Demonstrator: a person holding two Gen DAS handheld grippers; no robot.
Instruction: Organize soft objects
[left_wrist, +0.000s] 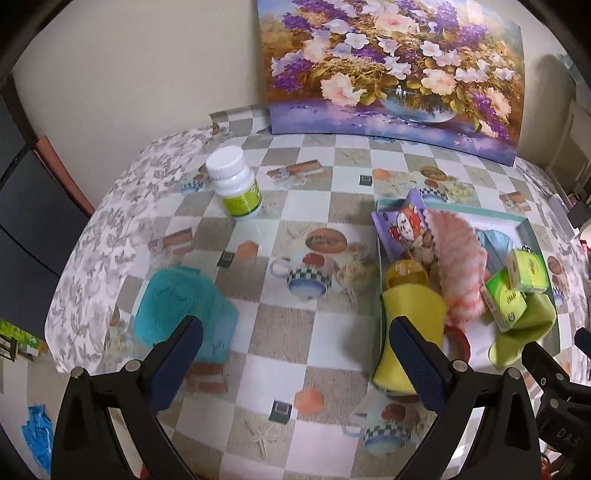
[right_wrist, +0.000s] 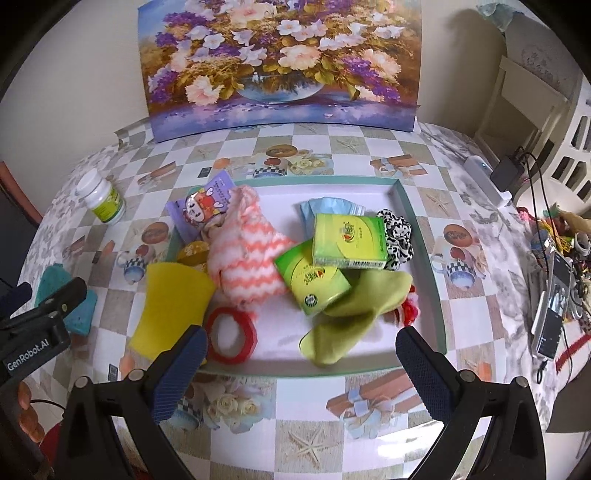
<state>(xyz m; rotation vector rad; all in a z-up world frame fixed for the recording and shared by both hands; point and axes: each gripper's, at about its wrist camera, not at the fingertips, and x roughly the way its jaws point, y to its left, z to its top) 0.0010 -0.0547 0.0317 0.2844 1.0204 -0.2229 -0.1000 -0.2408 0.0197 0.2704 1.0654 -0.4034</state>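
Observation:
A teal cloth (left_wrist: 184, 310) lies on the checked tablecloth at the left, also seen in the right wrist view (right_wrist: 70, 295). My left gripper (left_wrist: 295, 354) is open and empty, its left finger just in front of the cloth. A green-rimmed white tray (right_wrist: 424, 236) holds a pink-and-white fluffy cloth (right_wrist: 247, 254), a yellow sponge cloth (right_wrist: 170, 306), a green sock (right_wrist: 354, 314), two green tissue packs (right_wrist: 347, 240), a leopard scrunchie (right_wrist: 399, 236), a red tape ring (right_wrist: 231, 334) and a purple packet (right_wrist: 203, 210). My right gripper (right_wrist: 301, 354) is open and empty above the tray's near edge.
A white pill bottle (left_wrist: 236, 184) stands at the back left. A flower painting (right_wrist: 280, 62) leans on the wall. A phone (right_wrist: 554, 321), cables and clutter lie at the table's right edge. A power strip (right_wrist: 487, 177) lies at the back right.

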